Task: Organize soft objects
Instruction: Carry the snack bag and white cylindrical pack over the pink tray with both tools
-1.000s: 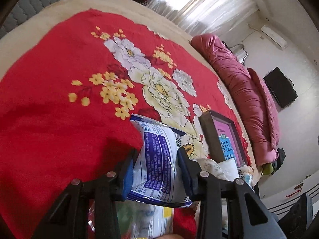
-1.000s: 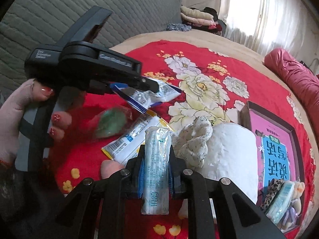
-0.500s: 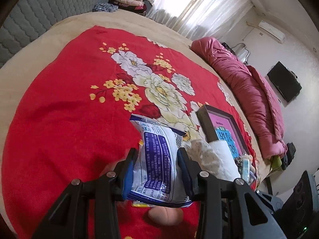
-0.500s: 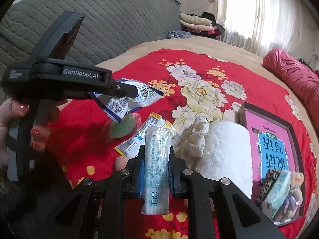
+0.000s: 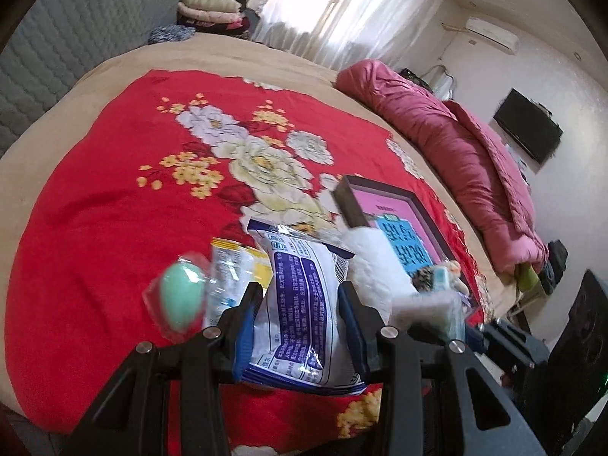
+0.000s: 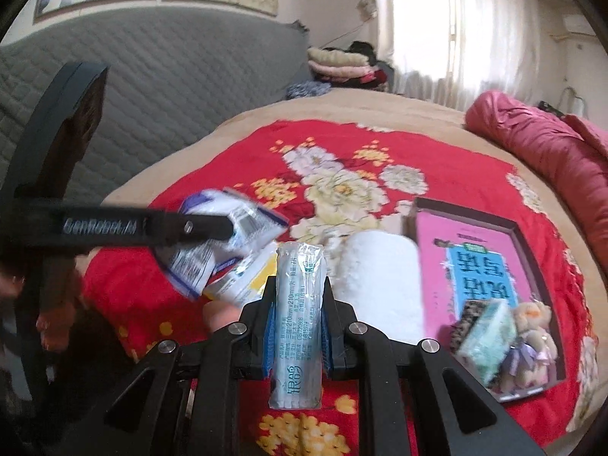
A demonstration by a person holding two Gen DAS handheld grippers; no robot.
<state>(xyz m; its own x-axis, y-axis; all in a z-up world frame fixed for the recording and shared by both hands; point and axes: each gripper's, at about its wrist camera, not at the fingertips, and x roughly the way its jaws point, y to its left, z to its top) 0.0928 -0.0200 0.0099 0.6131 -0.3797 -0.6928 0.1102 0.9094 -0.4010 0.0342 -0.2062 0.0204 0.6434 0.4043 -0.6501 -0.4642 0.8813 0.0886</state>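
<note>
Tissue pack (image 6: 299,319) clenched in my right hand-held gripper (image 6: 296,319); blue-white pouch (image 5: 300,304) in my left hand-held gripper (image 5: 300,315). Slick film may slip free over the crowded tray (image 6: 532,250).

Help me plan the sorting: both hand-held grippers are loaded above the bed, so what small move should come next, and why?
Probably carry the right hand-held gripper rightward over the brown tray and release there. It is shut on the tissue pack, and the tray already holds soft things, among them a small plush bear. The left hand-held gripper, shut on the blue-and-white packet, could follow.
</note>
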